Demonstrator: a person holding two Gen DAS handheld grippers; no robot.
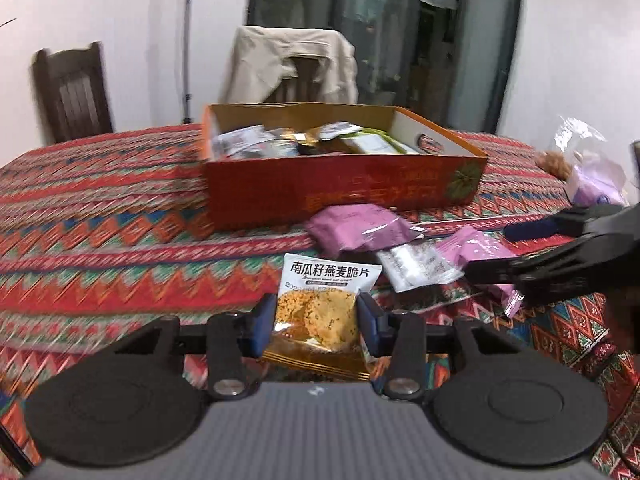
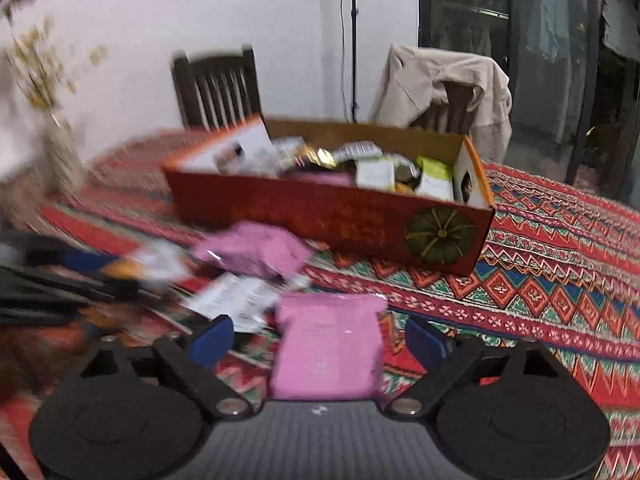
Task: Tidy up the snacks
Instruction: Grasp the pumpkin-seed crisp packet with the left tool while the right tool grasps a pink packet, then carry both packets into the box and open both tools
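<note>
Ahead, beyond both grippers, sits the box (image 1: 340, 184); left gripper (image 1: 316, 320) jaws pinch an oat crisp packet (image 1: 316, 312), right gripper (image 2: 320, 340) jaws stand wide astride a pink packet (image 2: 328, 348) lying lengthwise on the surface (image 2: 540, 280), pads clear of it

This is a home, most likely a dining room. The surface (image 1: 100, 200) wears a woven cloth of red, green and blue zigzag bands, with dark wooden slat-back dining chairs (image 2: 218, 86) drawn up at its far edge. A beige jacket (image 1: 288, 60) is draped over the back of one chair. Behind stands a plain white wall (image 2: 200, 8), and a dark-framed glass door (image 1: 384, 32) beside it shows clothes hanging beyond. Dried flowers in a vase (image 2: 60, 148) stand near the surface's far left corner.
</note>
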